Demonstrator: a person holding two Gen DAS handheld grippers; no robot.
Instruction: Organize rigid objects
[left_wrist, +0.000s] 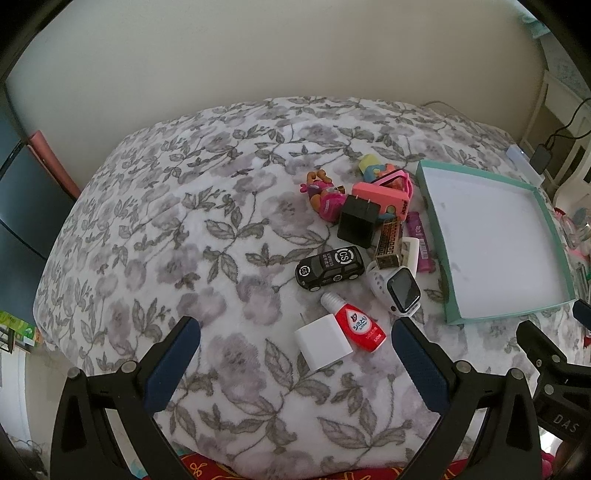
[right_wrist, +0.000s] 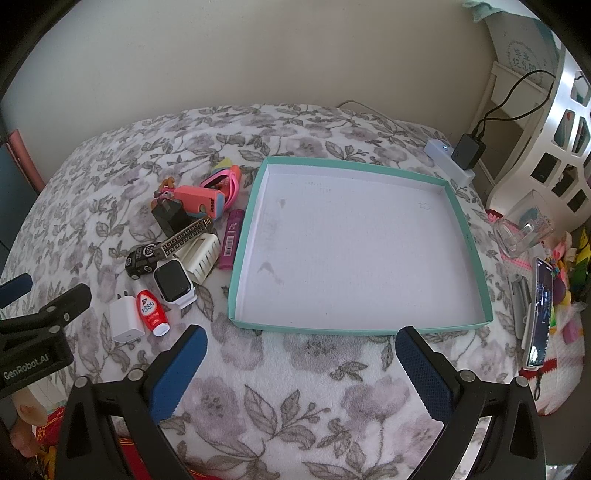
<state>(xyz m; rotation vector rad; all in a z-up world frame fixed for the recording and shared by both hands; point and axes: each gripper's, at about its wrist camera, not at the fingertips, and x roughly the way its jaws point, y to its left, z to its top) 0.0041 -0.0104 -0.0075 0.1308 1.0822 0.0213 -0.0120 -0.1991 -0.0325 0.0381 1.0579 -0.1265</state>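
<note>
A shallow teal-rimmed tray (right_wrist: 466, 225) with a white floor is seen on the floral blanket (right_wrist: 295, 387). Just left of it, a cluster is noted: white charger cube (left_wrist: 323, 341) touching a red-and-white dropper bottle (left_wrist: 356, 325), black toy car (left_wrist: 330, 267), white smartwatch (left_wrist: 400, 290), black plug adapter (left_wrist: 356, 221), purple lighter (right_wrist: 232, 240). Left tongs (left_wrist: 295, 350) and right tongs (right_wrist: 301, 350) are held spread, pinching nothing, above the blanket.

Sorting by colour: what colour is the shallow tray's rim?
Teal-green rim on the shallow cardboard tray, white inside; clearest in the right wrist view.
</note>
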